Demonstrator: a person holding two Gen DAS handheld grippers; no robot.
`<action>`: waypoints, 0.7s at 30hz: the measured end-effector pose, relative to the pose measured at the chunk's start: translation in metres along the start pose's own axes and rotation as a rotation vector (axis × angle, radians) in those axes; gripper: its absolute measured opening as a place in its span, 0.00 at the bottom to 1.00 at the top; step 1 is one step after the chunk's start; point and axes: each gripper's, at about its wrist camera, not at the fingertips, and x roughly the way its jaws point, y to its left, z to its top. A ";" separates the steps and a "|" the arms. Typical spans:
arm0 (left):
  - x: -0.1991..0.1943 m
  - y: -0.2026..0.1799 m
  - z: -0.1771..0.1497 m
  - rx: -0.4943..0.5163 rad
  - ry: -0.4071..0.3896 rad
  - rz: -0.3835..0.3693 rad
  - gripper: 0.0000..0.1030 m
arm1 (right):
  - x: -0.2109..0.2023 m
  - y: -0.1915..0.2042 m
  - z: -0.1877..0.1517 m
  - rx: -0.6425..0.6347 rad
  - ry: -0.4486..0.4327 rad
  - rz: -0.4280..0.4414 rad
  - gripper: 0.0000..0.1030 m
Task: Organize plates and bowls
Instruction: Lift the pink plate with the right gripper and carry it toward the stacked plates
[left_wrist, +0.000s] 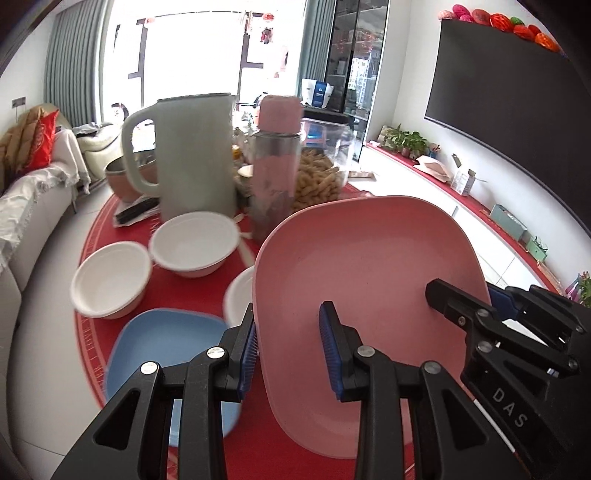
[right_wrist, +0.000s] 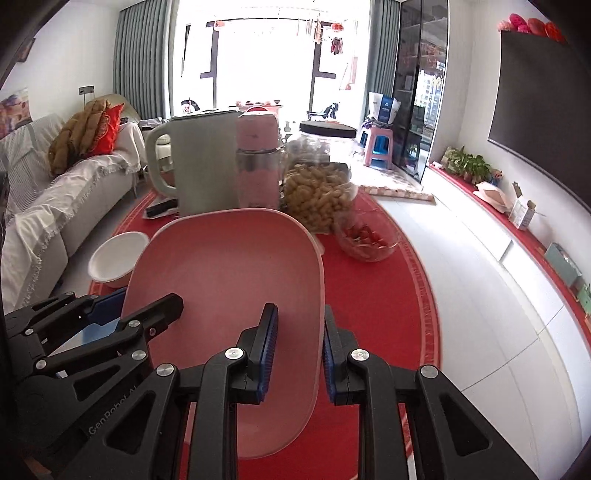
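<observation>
A pink plate (left_wrist: 365, 280) is held tilted above the red table between both grippers. My left gripper (left_wrist: 291, 350) straddles its left rim with its jaws apart around the edge. My right gripper (right_wrist: 299, 354) straddles the plate's (right_wrist: 229, 280) right rim the same way and shows in the left wrist view (left_wrist: 480, 314). A blue plate (left_wrist: 166, 354) lies on the table below left. Three white bowls lie nearby: one far left (left_wrist: 110, 280), one behind (left_wrist: 194, 243), one partly hidden by the pink plate (left_wrist: 238, 299).
A grey-green jug (left_wrist: 192, 155), a pink thermos (left_wrist: 277, 166), a jar of peanuts (right_wrist: 317, 195) and a glass bowl of red snacks (right_wrist: 365, 240) stand at the back of the round red table (right_wrist: 388, 314). A sofa (right_wrist: 55, 206) is left, a cabinet (right_wrist: 517, 258) right.
</observation>
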 end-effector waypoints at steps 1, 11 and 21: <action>-0.001 0.006 -0.004 0.002 0.005 0.004 0.34 | 0.001 0.007 -0.003 0.014 0.013 0.011 0.23; -0.018 0.073 -0.046 0.005 0.041 0.059 0.34 | 0.019 0.066 -0.026 0.088 0.114 0.113 0.23; -0.016 0.118 -0.048 -0.004 0.052 0.123 0.34 | 0.041 0.110 -0.019 0.091 0.180 0.177 0.23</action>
